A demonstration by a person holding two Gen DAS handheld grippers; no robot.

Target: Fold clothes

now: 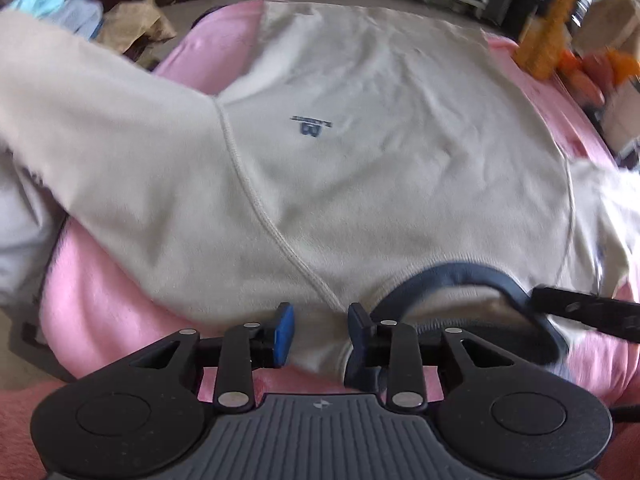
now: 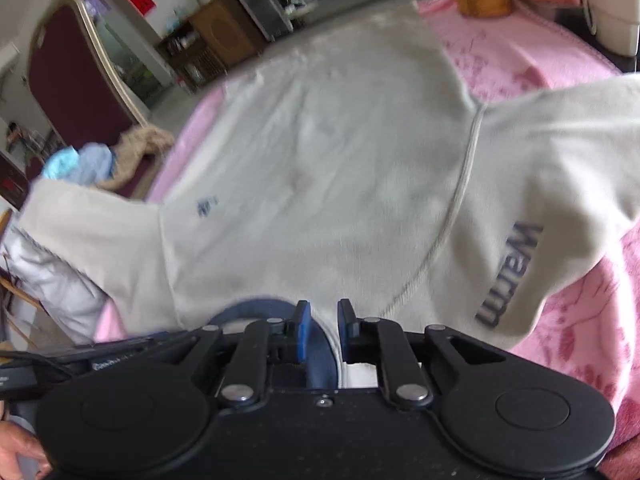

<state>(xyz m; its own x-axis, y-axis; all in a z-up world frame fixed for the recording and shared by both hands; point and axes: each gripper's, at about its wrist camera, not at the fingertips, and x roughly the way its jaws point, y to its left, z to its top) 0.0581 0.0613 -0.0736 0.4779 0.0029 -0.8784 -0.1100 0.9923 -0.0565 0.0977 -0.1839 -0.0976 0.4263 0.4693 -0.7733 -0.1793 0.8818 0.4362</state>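
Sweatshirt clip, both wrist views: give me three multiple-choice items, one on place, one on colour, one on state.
1. Where does the sweatshirt lie?
A. on a pink blanket
B. on a bare floor
C. on a hanger

2. What colour is its collar?
A. red
B. dark blue
C. white

3. How do the sleeves lie?
A. folded over the chest
B. rolled up
C. spread out to the sides

Key: 1 A, the pink blanket shows around the body on both sides. 2 B, the neck band by the left tool and right tool is dark blue. 3 C, each sleeve runs outward, none crosses the chest.
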